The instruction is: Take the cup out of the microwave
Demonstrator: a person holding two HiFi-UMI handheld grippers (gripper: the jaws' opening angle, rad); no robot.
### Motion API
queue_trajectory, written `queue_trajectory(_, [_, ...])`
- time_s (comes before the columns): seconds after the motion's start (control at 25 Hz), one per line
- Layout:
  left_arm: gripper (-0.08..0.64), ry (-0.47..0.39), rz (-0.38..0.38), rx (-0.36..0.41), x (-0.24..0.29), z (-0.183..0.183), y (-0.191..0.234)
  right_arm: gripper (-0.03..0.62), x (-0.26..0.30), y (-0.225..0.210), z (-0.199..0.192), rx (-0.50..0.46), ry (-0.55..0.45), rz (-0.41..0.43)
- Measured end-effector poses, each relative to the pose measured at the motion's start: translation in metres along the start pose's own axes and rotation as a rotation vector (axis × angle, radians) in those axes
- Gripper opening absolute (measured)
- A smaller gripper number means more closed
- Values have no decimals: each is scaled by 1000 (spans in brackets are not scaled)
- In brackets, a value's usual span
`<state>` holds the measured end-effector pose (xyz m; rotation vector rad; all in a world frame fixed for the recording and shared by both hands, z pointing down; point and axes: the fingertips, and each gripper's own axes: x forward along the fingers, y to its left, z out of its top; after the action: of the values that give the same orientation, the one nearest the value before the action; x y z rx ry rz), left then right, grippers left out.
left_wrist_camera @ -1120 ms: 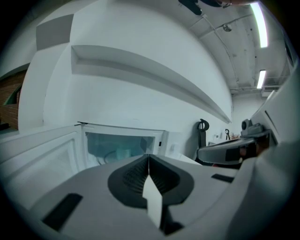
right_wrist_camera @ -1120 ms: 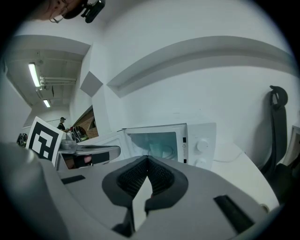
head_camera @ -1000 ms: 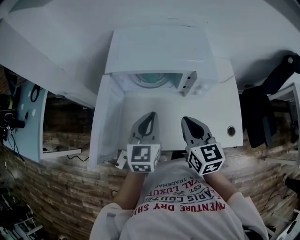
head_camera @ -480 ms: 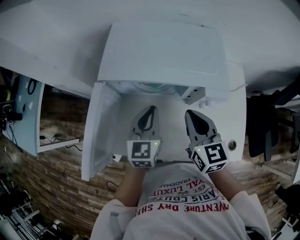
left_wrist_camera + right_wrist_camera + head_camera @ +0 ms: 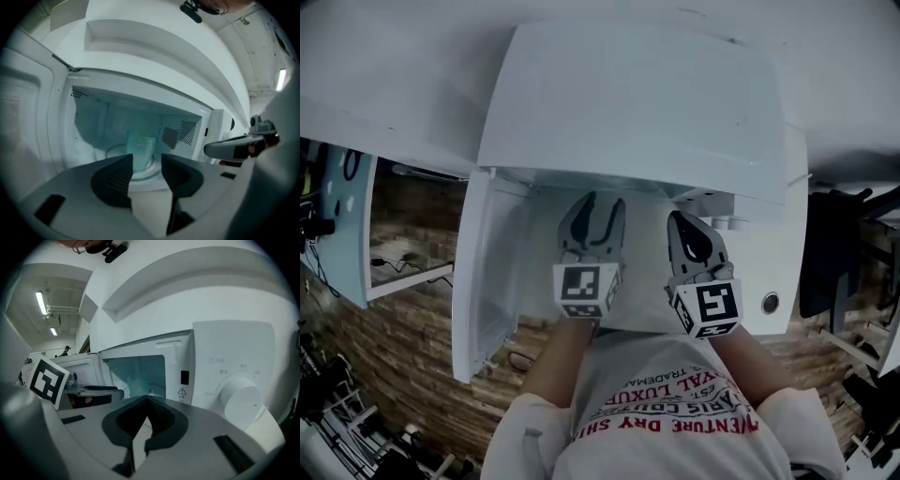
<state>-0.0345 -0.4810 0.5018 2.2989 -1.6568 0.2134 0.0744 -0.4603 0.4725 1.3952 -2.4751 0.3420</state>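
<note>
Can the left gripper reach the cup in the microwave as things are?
Probably yes: the door stands open, the cup sits straight ahead of the left gripper, jaws opening, nothing between.

The microwave (image 5: 628, 103) is white outside; its open cavity (image 5: 93, 124) is tinted pale teal, with a patch of fine dark dots (image 5: 187, 129) on one wall. The cup (image 5: 142, 149) inside is see-through, teal-tinted and dimpled. The left gripper (image 5: 598, 202), jaws opening with nothing between them, and the right gripper (image 5: 677, 220) are grey, black and ribbed inside the jaws, with black-and-white marker cubes (image 5: 584, 291). The shirt (image 5: 675, 417) is white with red lettering; the floor (image 5: 412, 366) is brown planks.
</note>
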Motion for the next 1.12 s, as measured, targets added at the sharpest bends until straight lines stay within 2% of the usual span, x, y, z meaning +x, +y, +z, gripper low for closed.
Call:
queue_trajectory(0.16, [270, 7, -25, 28, 29, -1, 7, 5, 8, -1, -6, 0, 18, 12])
queue_trajectory(0.28, [363, 16, -11, 60, 48, 0, 16, 5, 9, -5, -10, 25, 34, -15])
queue_trajectory(0.44, [421, 41, 16, 87, 63, 1, 22, 5, 6, -5, -18, 68, 60, -24])
queue_trajectory(0.84, [434, 63, -6, 126, 90, 6, 16, 5, 3, -2, -29, 62, 102, -20])
queue_trajectory(1.12, [433, 67, 62, 161, 98, 7, 24, 5, 4, 0, -35, 67, 122, -14])
